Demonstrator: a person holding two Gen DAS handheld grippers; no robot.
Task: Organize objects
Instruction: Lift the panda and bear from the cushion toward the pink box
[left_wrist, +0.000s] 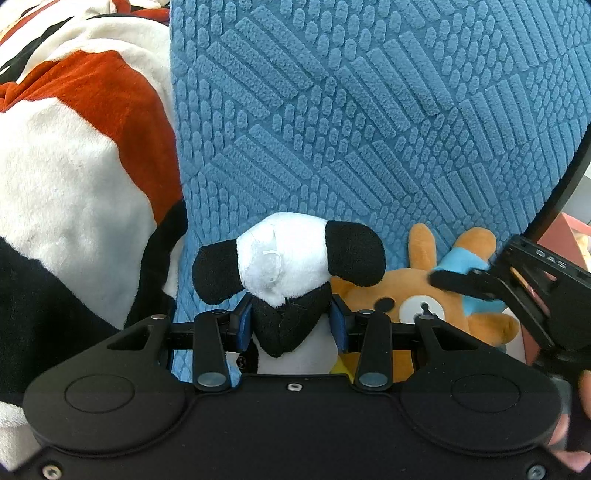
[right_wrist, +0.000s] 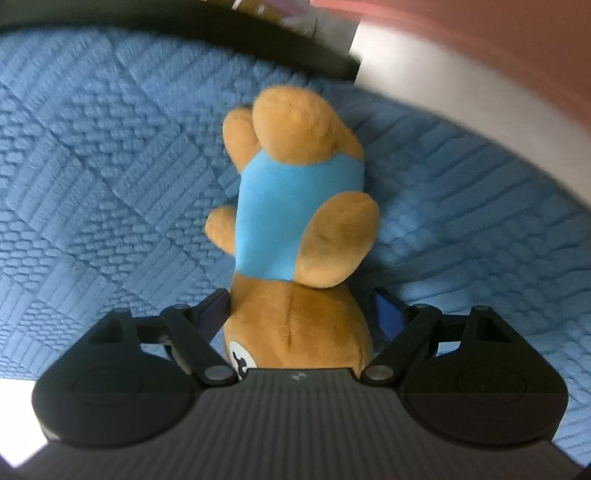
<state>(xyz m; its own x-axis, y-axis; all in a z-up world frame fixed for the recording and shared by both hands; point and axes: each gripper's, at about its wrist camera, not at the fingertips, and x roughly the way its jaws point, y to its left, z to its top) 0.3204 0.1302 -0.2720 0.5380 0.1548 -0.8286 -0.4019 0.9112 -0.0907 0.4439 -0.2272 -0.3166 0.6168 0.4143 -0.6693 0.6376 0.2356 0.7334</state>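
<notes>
Panda plush (left_wrist: 284, 273): black-and-white, clamped at its dark lower body between the blue pads of the left tongs (left_wrist: 291, 325), head and ears up against the blue textured cover (left_wrist: 369, 129).

Bear plush (right_wrist: 295, 221): tan, blue shirt, head gripped between the fingers of the right tongs (right_wrist: 299, 317), body and limbs hanging forward over the same cover. In the left view the bear (left_wrist: 406, 299) lies just beside the panda, touching or nearly so; right tongs reach in from the right edge.

Step, as judged: both toys held at once, either just gripped or about to be set side by side. Next move likely calls for choosing a resting spot and opening each pair in turn.

Room: open blue surface ahead. A large red, white and black plush (left_wrist: 74, 166) crowds the left. A dark curved rim (right_wrist: 258, 40) bounds the cover on the far side; beyond it, drop-off unclear.
</notes>
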